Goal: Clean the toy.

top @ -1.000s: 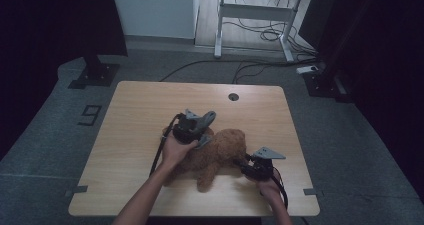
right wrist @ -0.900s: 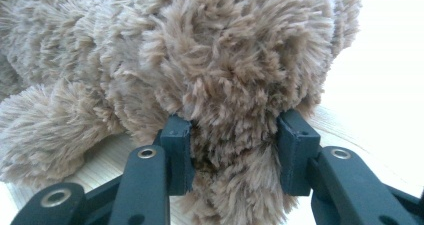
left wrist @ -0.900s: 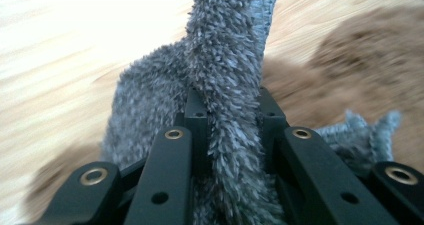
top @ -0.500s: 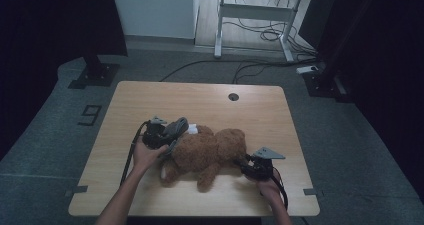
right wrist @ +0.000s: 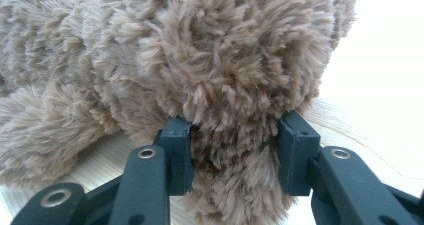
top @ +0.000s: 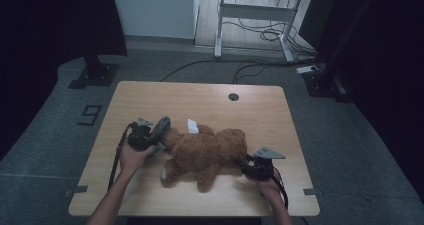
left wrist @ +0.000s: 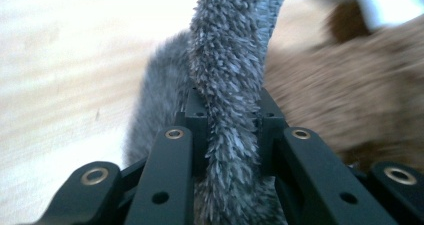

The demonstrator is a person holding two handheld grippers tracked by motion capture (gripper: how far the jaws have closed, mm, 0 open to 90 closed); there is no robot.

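A brown plush bear lies across the near half of the wooden table, with a white tag at its far side. My left gripper is at the bear's left end, shut on a strip of grey fuzzy fabric. In the left gripper view the grey fabric runs up between the pads of my left gripper, with the brown bear to the right. My right gripper is shut on the bear's right end. In the right gripper view brown fur bulges between the pads of my right gripper.
A round cable hole sits near the table's far edge. Beyond the table stand a white desk frame and loose cables on the floor. A black stand base is at the far left.
My left hand has moved left and a little nearer with the grey fabric in its jaws. The bear now lies stretched out further left. The right gripper has stayed put.
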